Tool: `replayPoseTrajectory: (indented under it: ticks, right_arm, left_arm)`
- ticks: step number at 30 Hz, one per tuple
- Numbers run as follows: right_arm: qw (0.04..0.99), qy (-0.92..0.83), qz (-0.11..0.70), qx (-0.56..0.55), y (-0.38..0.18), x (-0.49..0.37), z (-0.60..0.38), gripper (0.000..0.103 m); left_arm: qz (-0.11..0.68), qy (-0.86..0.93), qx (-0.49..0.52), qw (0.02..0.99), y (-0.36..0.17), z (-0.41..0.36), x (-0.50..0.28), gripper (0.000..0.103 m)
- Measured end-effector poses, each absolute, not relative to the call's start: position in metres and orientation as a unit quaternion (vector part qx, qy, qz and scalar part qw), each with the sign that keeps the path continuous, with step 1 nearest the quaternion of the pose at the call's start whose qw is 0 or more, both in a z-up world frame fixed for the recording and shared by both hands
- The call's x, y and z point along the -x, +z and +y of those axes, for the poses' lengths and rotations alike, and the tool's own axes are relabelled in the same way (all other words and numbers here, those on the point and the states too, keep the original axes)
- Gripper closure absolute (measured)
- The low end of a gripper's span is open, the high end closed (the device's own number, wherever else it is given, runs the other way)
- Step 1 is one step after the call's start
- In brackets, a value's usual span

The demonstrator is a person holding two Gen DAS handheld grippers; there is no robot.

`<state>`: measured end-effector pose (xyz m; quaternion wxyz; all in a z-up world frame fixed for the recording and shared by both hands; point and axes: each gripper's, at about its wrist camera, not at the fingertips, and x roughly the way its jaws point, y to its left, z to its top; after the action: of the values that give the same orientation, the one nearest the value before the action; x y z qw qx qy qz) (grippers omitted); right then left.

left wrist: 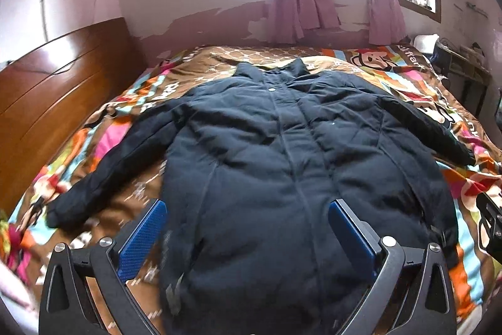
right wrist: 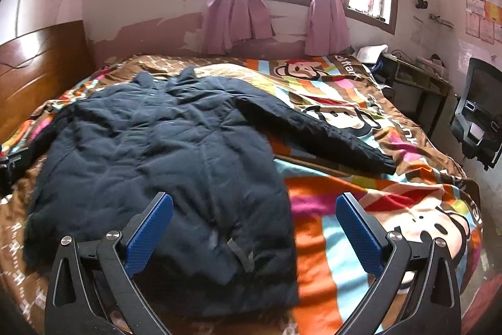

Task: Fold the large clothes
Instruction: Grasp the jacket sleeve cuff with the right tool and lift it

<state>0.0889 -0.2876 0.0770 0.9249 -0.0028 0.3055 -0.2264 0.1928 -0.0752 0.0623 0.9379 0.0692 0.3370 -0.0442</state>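
Dark padded coat (left wrist: 282, 153) lying flat, sleeves spread, on the bed (right wrist: 360, 228) for folding; left gripper (left wrist: 246, 228) and right gripper (right wrist: 254, 225) hovering at its hem, jaws spread, gripping nothing.

The left tool (left wrist: 246, 233) is held low and level, its two blue-padded fingers (left wrist: 142, 237) spread wide with nothing between them. The right tool (right wrist: 254, 228) sits the same way beside it, blue pads (right wrist: 359, 233) far apart and empty. A dark edge of each tool shows at the border of the other's view.
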Motion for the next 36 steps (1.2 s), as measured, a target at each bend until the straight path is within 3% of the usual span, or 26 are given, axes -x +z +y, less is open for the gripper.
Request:
replayPoseTrajectory:
  ticks: [5,11,24,26,30,32,36]
  right_arm:
    - [0.932,-0.23,0.281,-0.029,0.061,-0.118,-0.34,0.001]
    - [0.917,-0.241,0.281,-0.149,0.033,-0.141,-0.438,0.001]
    - [0.783,-0.287,0.264,-0.485,-0.031,-0.187,-0.627,0.003]
    - [0.768,-0.295,0.26,-0.506,-0.042,-0.194,-0.635,0.021]
    - [0.727,-0.3,0.25,-0.565,-0.072,-0.208,-0.65,0.036]
    - [0.71,-0.3,0.238,-0.591,-0.084,-0.211,-0.656,0.059]
    - [0.694,-0.294,0.222,-0.619,-0.098,-0.219,-0.664,0.083]
  left_arm:
    - [0.345,-0.07,-0.078,0.933,0.043,-0.116,-0.251,0.0]
    - [0.347,-0.123,-0.091,0.925,0.021,-0.172,-0.314,0.0]
    - [0.346,-0.162,-0.055,0.922,0.007,-0.262,-0.426,0.0]
    - [0.347,-0.158,-0.047,0.923,0.006,-0.269,-0.44,0.0]
    - [0.358,-0.178,-0.021,0.916,0.002,-0.285,-0.465,0.0]
    - [0.366,-0.202,-0.021,0.908,-0.002,-0.299,-0.475,0.0]
    - [0.402,-0.219,-0.052,0.888,-0.023,-0.325,-0.487,0.0]
